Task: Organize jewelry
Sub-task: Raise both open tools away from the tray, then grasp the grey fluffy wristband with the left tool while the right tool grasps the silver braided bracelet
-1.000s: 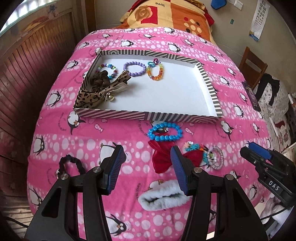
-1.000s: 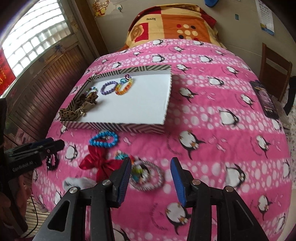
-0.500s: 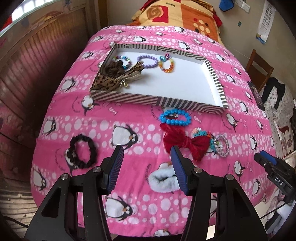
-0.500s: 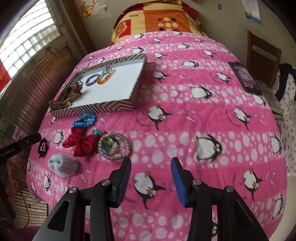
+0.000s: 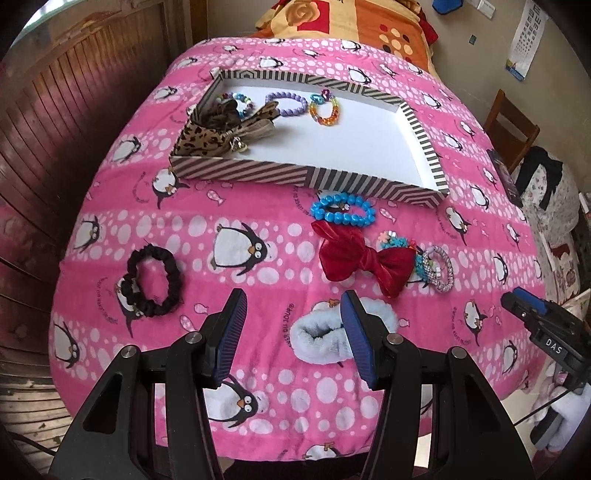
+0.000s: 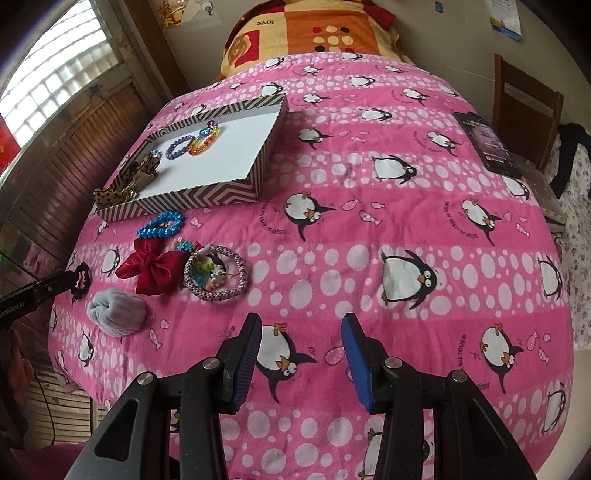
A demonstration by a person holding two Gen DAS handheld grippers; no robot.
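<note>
A striped box (image 5: 303,177) (image 6: 207,194) on the pink penguin blanket holds a leopard bow (image 5: 207,136), a purple bracelet (image 5: 286,103) and a rainbow bracelet (image 5: 325,110). In front of it lie a blue bead bracelet (image 5: 343,210) (image 6: 160,225), a red bow (image 5: 360,260) (image 6: 151,267), a sparkly bangle (image 5: 437,269) (image 6: 216,277), a black scrunchie (image 5: 153,280) and a pale fluffy scrunchie (image 5: 336,336) (image 6: 116,312). My left gripper (image 5: 291,336) is open above the fluffy scrunchie's left side. My right gripper (image 6: 301,354) is open and empty over bare blanket.
A dark phone (image 6: 487,146) lies at the blanket's right edge. A wooden chair (image 6: 528,103) stands to the right of the bed, wood panelling to the left. An orange pillow (image 6: 314,33) lies at the far end.
Both grippers have pulled back from the box toward the near end of the bed, and stayed open. The right gripper has moved right, off the bangle.
</note>
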